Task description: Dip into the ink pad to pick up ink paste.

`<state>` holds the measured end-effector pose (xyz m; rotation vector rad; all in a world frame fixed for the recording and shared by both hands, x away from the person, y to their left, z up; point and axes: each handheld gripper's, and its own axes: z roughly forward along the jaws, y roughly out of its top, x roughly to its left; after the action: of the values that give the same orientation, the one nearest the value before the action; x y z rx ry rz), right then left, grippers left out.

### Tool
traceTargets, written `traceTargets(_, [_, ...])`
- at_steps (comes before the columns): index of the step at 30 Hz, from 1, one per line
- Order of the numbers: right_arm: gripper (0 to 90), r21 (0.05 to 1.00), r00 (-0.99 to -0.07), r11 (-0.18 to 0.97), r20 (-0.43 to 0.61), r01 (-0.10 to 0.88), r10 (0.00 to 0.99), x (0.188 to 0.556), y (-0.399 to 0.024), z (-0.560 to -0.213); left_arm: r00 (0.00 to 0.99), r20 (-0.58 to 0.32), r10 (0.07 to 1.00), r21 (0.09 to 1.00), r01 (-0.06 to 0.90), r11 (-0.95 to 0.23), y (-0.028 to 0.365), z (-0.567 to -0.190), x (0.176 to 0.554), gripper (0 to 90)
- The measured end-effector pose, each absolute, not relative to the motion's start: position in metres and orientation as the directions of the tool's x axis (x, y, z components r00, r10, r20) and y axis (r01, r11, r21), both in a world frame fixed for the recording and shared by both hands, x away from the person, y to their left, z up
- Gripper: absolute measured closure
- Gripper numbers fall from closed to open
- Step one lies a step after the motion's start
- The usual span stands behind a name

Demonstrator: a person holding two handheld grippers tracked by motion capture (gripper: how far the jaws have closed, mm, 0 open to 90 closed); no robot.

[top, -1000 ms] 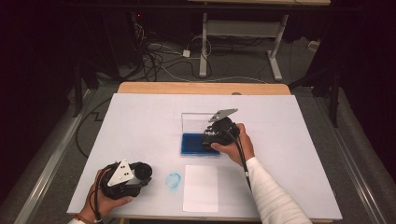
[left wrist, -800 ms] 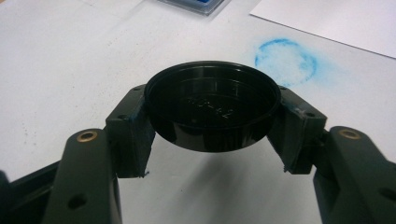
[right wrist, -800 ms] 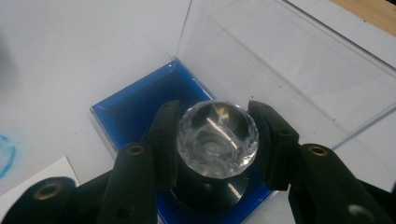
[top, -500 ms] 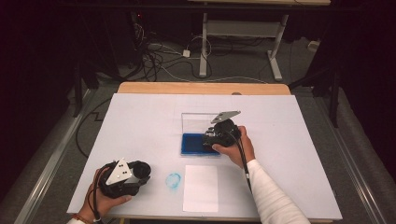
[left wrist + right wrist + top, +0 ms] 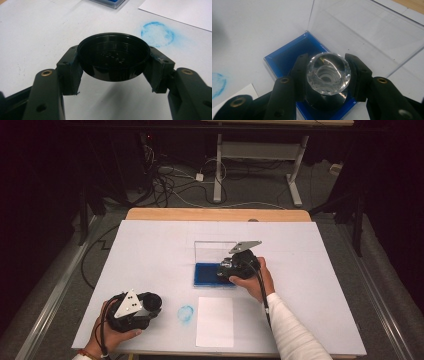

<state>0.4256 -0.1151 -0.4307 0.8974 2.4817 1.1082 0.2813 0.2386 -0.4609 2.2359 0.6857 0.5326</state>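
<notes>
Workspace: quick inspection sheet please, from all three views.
Surface: white table top, wooden edge at far side.
Job's things: stamp with faceted clear knob over blue ink pad in clear open-lid case; black round cap; white paper sheet.
Clutter: blue round ink smudge beside the sheet.
Grippers: left gripper shut on the cap; right gripper shut on the stamp.
Cables: gripper leads at both wrists; tangle on floor.
Surroundings: dark room, desk frame behind.

White sheet (image 5: 215,321) near table (image 5: 150,250) front edge; blue smudge (image 5: 185,314) just left.
</notes>
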Motion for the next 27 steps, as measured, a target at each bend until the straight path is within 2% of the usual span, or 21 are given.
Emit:
traceTargets(3, [57.1,0.739,-0.767,0.529,-0.025,0.418,0.641,0.4242,-0.1107,-0.4305,0.771,0.166,0.615,0.743,0.313,-0.591,0.2387,-0.4605,0.2814,36.6])
traceTargets(14, [57.0,0.746,-0.773,0.507,0.016,0.431,0.634,0.4276,-0.1165,-0.4320,0.774,0.164,0.611,0.741,0.313,-0.594,0.2379,-0.4605,0.2810,36.5])
traceTargets(20, [57.0,0.743,-0.778,0.537,-0.036,0.399,0.627,0.4249,-0.1112,-0.4324,0.776,0.182,0.603,0.737,0.298,-0.606,0.2353,-0.4600,0.2799,36.5])
traceTargets(27, [57.0,0.745,-0.775,0.519,-0.003,0.420,0.632,0.4268,-0.1143,-0.4324,0.777,0.185,0.601,0.734,0.297,-0.610,0.2349,-0.4598,0.2796,36.5])
